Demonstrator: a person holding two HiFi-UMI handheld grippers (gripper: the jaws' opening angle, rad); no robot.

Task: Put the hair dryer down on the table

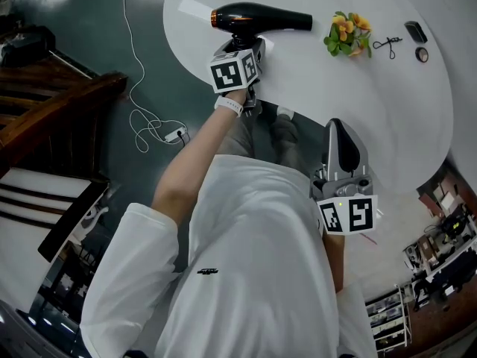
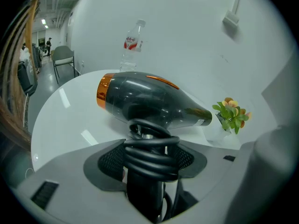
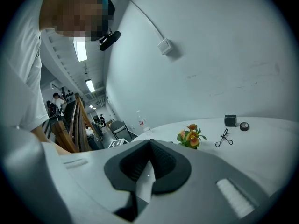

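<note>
A black hair dryer (image 1: 261,17) with an orange ring at its rear lies crosswise at the near-left part of the round white table (image 1: 387,118). Its handle, with the black cord (image 2: 150,153) coiled round it, points back toward me. My left gripper (image 1: 242,45) is shut on that wrapped handle; in the left gripper view the dryer body (image 2: 149,101) sits just beyond my left gripper (image 2: 149,143), low over the tabletop. Whether it rests on the table I cannot tell. My right gripper (image 1: 339,129) hangs near my body at the table's near edge, where the right gripper (image 3: 148,148) is shut and empty.
A small pot of orange flowers (image 1: 347,34) stands right of the dryer's nozzle. Further right lie an eyelash curler (image 1: 387,45), a small black box (image 1: 416,31) and a round item (image 1: 422,54). A water bottle (image 2: 132,45) stands at the far side. A white power cable (image 1: 175,134) lies on the floor.
</note>
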